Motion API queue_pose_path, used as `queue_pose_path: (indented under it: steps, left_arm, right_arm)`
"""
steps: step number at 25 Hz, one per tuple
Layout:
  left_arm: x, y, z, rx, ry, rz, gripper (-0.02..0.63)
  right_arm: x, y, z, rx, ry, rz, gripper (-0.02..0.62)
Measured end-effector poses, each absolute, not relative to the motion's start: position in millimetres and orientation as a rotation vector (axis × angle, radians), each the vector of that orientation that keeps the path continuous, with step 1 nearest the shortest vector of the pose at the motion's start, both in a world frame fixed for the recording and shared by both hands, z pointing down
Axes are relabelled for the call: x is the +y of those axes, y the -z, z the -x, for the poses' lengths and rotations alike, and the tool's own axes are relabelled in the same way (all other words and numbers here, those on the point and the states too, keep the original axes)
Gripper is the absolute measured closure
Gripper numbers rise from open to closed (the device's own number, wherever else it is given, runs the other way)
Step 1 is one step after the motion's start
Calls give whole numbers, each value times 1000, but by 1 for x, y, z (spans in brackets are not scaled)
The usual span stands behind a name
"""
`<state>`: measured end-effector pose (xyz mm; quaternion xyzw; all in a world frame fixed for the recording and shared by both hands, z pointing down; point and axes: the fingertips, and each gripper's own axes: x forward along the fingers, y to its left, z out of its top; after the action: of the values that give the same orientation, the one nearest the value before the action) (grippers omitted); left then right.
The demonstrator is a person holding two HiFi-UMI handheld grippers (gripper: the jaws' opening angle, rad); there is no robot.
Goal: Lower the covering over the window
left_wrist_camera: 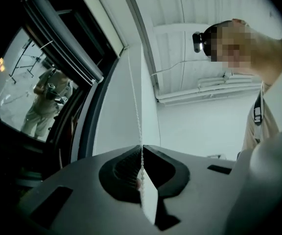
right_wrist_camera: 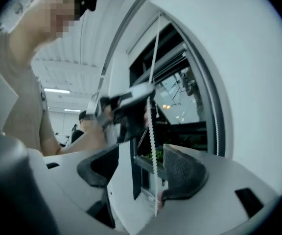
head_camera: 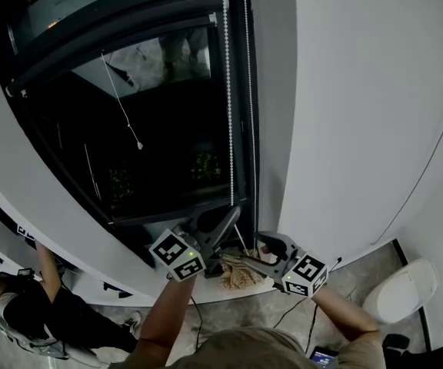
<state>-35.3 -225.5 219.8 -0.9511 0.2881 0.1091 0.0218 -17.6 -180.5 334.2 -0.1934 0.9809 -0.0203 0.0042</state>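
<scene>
Inside clamped left tongs [left_wrist_camera: 142, 150] runs the bead chain [left_wrist_camera: 135, 102], right tongs [right_wrist_camera: 142, 163] straddling it.

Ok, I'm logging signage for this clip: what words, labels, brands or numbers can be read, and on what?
No readable text in any view.
Two white cubes, black-and-white square markers: patterns, not words.
Small lit screen at the head view's bottom edge: too small to read.
</scene>
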Motion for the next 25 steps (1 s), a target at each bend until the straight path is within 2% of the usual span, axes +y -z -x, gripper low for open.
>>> queue_pose_path:
  steps: [3, 6, 8, 10, 13, 15, 16, 20, 21, 22, 25]
  left_arm:
    - [-216, -247, 33, 892, -270, 2957, 581]
    - [-207, -284, 22, 834, -255, 3025, 581]
    - [-201, -303, 15, 820, -258, 3064, 581]
    - [-195, -311, 13, 828, -279, 3085, 581]
    - [-189, -288, 39, 773, -548, 3099, 580]
    - [-197, -252, 72, 737, -832, 3064, 398]
    - [-202, -234, 79, 740, -858, 3023, 394]
    - [-216, -191, 38, 762, -434, 2907, 406]
    - [-220, -190, 28, 786, -342, 2881, 504]
    - [-223, -191, 23, 802, -301, 2867, 574]
    - [-227, -196, 33, 864, -364, 2891, 581]
  right_arm:
    - [-199, -258, -7, 2863, 7, 683, 333]
    - [-213, -207, 9, 2802, -116, 691, 347]
    - [-223, -200, 25, 2828, -152, 699, 420]
    - [-226, -201, 33, 2843, -130, 689, 557]
    - [-219, -206, 34, 2834, -135, 684, 580]
    - [-213, -235, 40, 2909, -73, 658, 581]
    - [-208, -256, 46, 2965, -30, 636, 581]
    - [-200, -292, 60, 3037, 42, 605, 580]
    - [-200, -291, 60, 3030, 49, 600, 580]
    - [-199, -290, 59, 3027, 34, 595, 580]
    - [-188, -290, 47, 3045, -61, 547, 567]
